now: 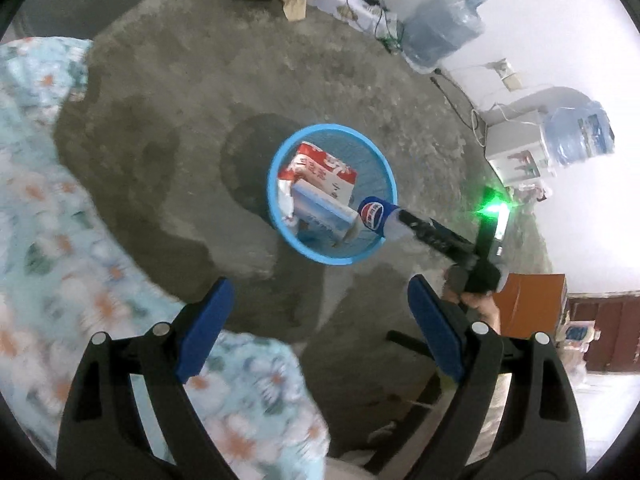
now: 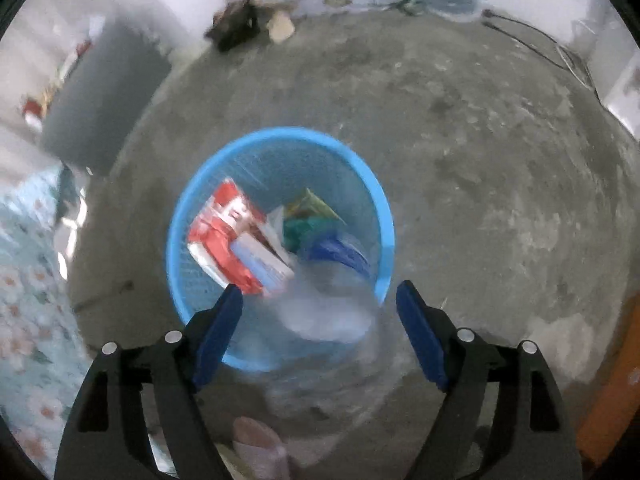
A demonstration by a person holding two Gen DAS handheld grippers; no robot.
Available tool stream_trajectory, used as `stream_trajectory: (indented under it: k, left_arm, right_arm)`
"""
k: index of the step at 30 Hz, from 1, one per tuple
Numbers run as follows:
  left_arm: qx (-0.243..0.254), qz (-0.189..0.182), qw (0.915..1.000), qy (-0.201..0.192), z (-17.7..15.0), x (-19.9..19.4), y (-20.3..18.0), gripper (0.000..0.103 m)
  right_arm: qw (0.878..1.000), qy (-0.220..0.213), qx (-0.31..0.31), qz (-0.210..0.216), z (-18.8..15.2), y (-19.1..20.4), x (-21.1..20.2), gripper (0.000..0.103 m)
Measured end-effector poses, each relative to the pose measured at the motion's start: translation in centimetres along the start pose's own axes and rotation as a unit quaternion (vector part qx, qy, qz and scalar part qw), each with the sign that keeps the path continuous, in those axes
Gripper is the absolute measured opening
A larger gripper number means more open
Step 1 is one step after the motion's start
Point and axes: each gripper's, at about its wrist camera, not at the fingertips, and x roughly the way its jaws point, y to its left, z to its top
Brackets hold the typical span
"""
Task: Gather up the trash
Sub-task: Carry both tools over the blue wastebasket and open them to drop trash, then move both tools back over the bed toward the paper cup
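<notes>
Right claw (image 2: 319, 312) gaping wide, I'm dropping the Pepsi bottle (image 2: 326, 304) into the blue basket (image 2: 280, 136); left claw (image 1: 320, 320) empty, seeking more trash.

Both views are fisheye, bending straight lines toward a dark round border. Soft daylight fills the room. In the left wrist view the white wall (image 1: 560, 40) at the right is washed out to near glare, and a green light (image 1: 494, 210) flares brightly. The concrete floor (image 1: 180, 128) shows soft, dark shadow patches. The flowered cloth (image 1: 48, 240) is smeared by motion. The right wrist view is blurrier overall: the plastic bottle (image 2: 328, 304) over the blue basket (image 2: 384, 216) is a pale streak, and the far clutter is out of focus.
</notes>
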Motion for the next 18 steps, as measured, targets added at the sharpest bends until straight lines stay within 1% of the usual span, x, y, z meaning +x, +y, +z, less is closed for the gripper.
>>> stream_trajectory:
  k: [4, 5, 8, 12, 15, 18]
  left_arm:
    - [0.014, 0.014, 0.9993, -0.031, -2.9, -3.5, 0.8, 0.084]
    - [0.015, 0.012, 0.9992, -0.036, -3.3, -4.1, 0.9, 0.084]
    - [0.015, -0.005, 0.9968, -0.079, -6.1, -7.5, 1.0, 0.084]
    - [0.016, -0.021, 0.9902, -0.138, -9.9, -11.4, 1.0, 0.084]
    - [0.002, -0.021, 0.9848, -0.173, -13.4, -13.9, 1.8, 0.084]
    - [-0.011, -0.015, 0.9801, -0.198, -16.5, -15.6, 2.9, 0.084]
  right_arm:
    - [0.998, -0.055, 0.026, 0.004, -2.2, -0.3, -4.1, 0.077]
    - [0.997, -0.069, 0.035, 0.009, -2.7, -0.2, -5.4, 0.077]
    - [0.994, -0.1, 0.042, 0.015, -4.6, 1.0, -8.6, 0.077]
    - [0.99, -0.141, 0.023, 0.017, -7.0, 4.9, -13.0, 0.078]
    - [0.986, -0.164, -0.009, 0.013, -9.2, 8.6, -16.1, 0.084]
    - [0.981, -0.184, -0.066, 0.003, -12.0, 13.2, -18.9, 0.089]
